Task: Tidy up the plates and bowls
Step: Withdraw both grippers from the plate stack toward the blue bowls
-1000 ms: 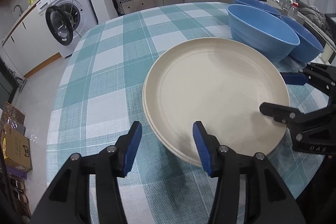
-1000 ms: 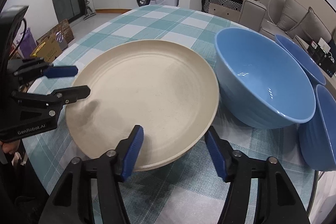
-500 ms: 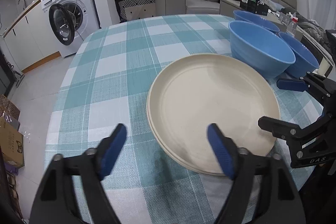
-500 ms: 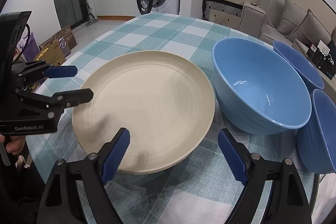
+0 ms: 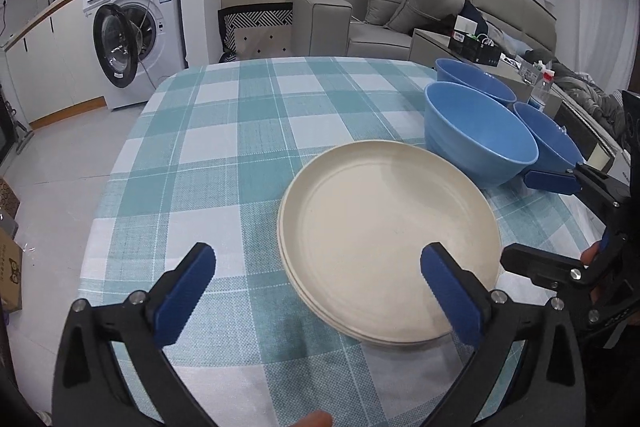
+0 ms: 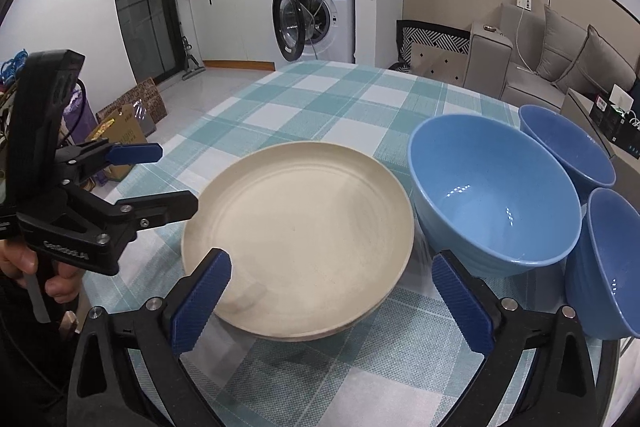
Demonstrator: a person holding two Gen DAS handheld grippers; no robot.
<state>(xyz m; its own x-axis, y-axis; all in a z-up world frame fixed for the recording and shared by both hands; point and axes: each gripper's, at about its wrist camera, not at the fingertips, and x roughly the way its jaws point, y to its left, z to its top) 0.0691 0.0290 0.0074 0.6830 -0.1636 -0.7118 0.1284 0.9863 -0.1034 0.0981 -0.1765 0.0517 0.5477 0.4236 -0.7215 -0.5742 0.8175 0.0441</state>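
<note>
A stack of cream plates (image 5: 388, 227) (image 6: 300, 227) lies on the checked table (image 5: 240, 131), near its front edge. Three blue bowls (image 5: 480, 131) (image 6: 492, 195) stand close together just right of the stack, the biggest one touching its rim. My left gripper (image 5: 318, 259) hovers over the stack's near left rim, its jaws opening wide; no pad touches the plates. My right gripper (image 6: 332, 263) hovers over the stack's near right side, jaws also opening, with nothing gripped. Each gripper shows in the other's view, left gripper (image 6: 176, 177) and right gripper (image 5: 528, 221), either side of the stack.
The table's far half carries only the teal checked cloth (image 6: 340, 99). Beyond it stand a washing machine (image 5: 132, 39) with its door open and a grey sofa (image 5: 400, 15). Cardboard boxes (image 6: 128, 123) sit on the floor at the left. A hand (image 6: 24, 267) holds the left gripper.
Both grippers' jaws have spread much wider and both have lifted back from the plate stack. The plates and bowls have not moved.
</note>
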